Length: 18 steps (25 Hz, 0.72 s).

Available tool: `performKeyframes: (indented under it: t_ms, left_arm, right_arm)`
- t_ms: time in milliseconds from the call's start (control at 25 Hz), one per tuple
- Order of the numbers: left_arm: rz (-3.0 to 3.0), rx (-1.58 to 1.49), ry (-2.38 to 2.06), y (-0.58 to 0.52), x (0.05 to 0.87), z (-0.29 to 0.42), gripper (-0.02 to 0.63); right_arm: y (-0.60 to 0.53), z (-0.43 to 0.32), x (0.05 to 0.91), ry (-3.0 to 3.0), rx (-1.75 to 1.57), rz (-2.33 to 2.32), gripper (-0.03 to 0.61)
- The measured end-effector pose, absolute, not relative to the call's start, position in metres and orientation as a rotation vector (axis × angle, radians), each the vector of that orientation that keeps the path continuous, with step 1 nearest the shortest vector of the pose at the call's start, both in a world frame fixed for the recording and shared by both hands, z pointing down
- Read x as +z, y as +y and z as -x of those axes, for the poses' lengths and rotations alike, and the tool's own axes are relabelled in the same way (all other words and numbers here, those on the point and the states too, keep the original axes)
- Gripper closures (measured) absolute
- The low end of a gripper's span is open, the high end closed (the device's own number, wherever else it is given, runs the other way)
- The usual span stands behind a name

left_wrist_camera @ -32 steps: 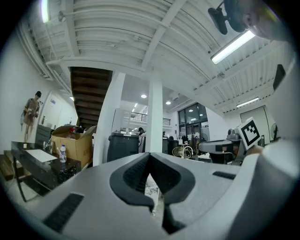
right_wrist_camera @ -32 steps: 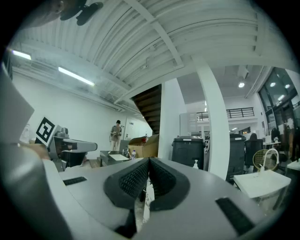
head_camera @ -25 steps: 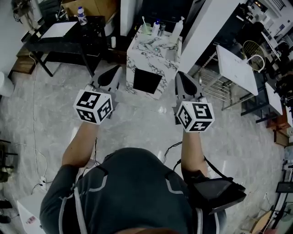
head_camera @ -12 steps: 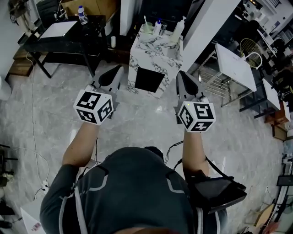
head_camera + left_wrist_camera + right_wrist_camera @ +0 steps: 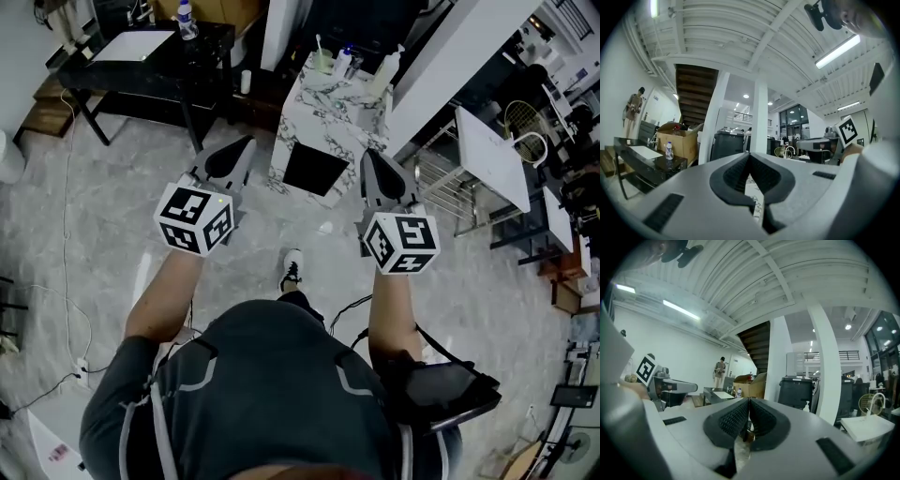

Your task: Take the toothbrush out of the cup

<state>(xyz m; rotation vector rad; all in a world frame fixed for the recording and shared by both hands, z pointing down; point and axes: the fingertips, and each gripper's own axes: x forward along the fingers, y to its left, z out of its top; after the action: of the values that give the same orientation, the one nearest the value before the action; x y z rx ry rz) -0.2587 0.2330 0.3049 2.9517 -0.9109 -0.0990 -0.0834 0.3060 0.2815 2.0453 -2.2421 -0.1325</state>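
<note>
Seen from the head view, a person stood on a pale marbled floor [image 5: 112,216] holding a hand-held gripper in each hand, both pointing toward 12 o'clock. The left hand-held gripper [image 5: 239,150] had its jaws closed together with nothing between them, and so did the right hand-held gripper [image 5: 375,173]. Well apart from both, near 12 o'clock, stood a small marble-patterned bench [image 5: 323,103]. At its far edge sat a pale cup [image 5: 322,64] with the toothbrush [image 5: 319,43] upright in it, its thin handle poking above the rim, and two bottles [image 5: 384,70] just beside it at 3 o'clock. The toothbrush is probably light, stiff and smooth, so a pinch on the exposed handle and a straight lift would likely suit, perhaps steadying the easily tipped cup.
</note>
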Motion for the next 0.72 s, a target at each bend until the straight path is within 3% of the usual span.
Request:
performKeyframes:
  t_ms: [320, 720]
  left_arm:
    - [-2.957, -0.072, -0.996, 0.173, 0.301, 0.225, 0.604]
    - [-2.934, -0.027, -1.022, 0.082, 0.301, 0.134, 0.604]
  right_arm:
    - [0.229, 0.040, 0.280, -2.320, -0.168, -2.006, 0.549]
    - [0.129, -0.040, 0.278, -2.377, -0.164, -1.945, 0.549]
